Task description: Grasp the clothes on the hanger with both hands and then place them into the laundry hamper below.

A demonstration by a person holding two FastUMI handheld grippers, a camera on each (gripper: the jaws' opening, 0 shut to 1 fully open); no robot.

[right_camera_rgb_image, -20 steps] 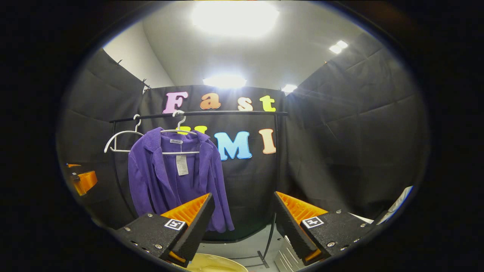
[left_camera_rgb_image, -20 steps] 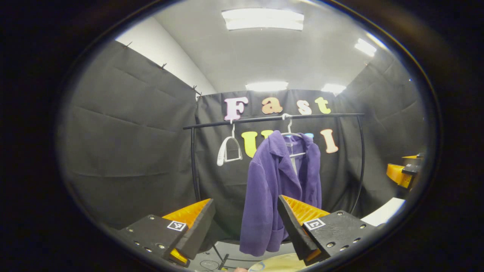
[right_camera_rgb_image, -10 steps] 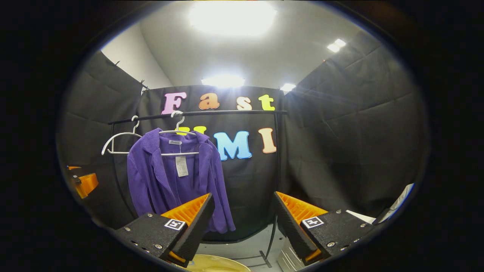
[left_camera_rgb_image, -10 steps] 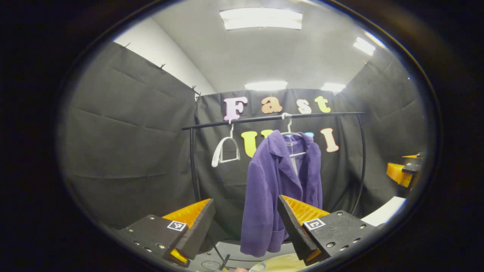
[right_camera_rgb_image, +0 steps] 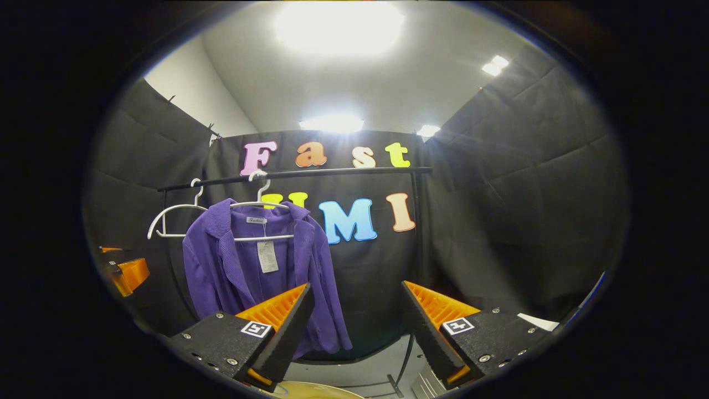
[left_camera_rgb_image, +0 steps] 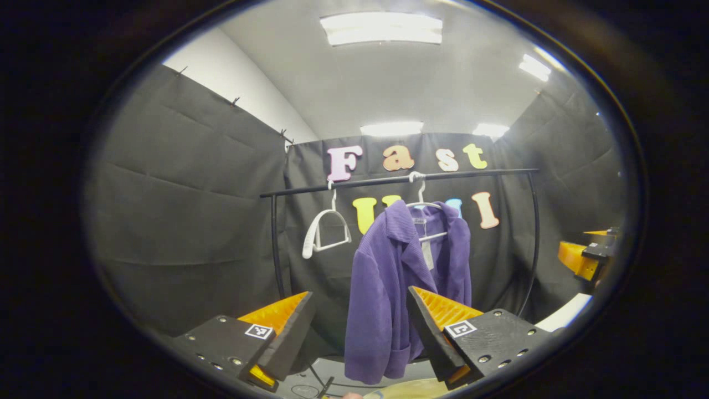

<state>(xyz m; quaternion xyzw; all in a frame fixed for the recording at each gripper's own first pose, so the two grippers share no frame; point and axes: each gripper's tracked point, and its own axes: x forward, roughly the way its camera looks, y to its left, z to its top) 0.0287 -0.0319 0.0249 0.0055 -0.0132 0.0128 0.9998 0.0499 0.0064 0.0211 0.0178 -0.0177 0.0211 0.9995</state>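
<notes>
Left gripper (left_camera_rgb_image: 360,327): released, fingers spread wide, nothing between them, aimed at the jacket for the two-handed grab.
Right gripper (right_camera_rgb_image: 354,321): likewise released and empty.
Jacket (right_camera_rgb_image: 232,277): purple, ribbed, collar open, tag dangling.
Where: hung on a white hanger (right_camera_rgb_image: 260,202) from the far rail (left_camera_rgb_image: 399,178), hamper (left_camera_rgb_image: 410,389) near, below.

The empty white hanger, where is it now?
In both views the empty white hanger hangs on the black rail, just left of the purple jacket on its own hanger.

jacket (right_camera_rgb_image: 260,271) on hanger (right_camera_rgb_image: 260,208) — under rail (right_camera_rgb_image: 293,174)
</notes>
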